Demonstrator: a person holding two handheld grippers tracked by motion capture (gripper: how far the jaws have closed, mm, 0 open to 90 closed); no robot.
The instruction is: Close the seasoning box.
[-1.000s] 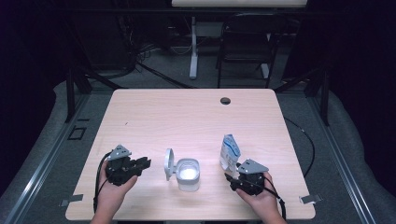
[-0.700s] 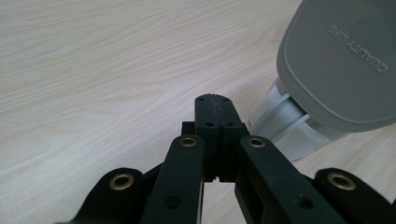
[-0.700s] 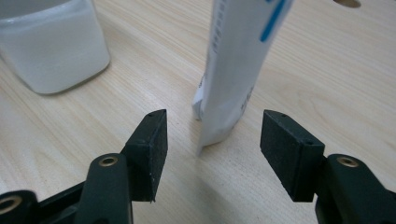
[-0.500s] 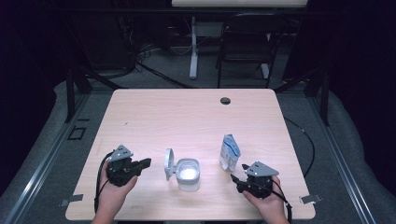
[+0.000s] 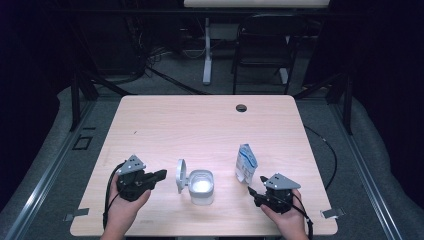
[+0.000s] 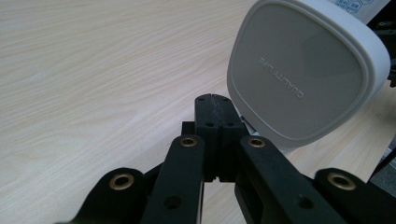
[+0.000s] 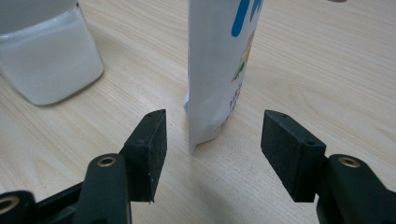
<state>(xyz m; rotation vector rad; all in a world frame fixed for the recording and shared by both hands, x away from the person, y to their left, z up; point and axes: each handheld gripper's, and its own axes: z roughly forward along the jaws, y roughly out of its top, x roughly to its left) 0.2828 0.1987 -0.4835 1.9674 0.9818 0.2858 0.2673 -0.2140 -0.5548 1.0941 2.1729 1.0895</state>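
Now the right gripper, jaws spread and empty, faces the upright white-and-blue paper pouch just ahead of its pads; closing on it looks like the next move. Leftward, the left gripper is clenched on nothing beside the open white plastic container's grey lid, embossed "QUALITY LIFE".

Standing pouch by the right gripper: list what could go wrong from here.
1. The pouch stands upright on a narrow base; a nudge from one pad of the open right gripper could tip it.
2. The container sits close by with its lid open, so a falling pouch might hit it.
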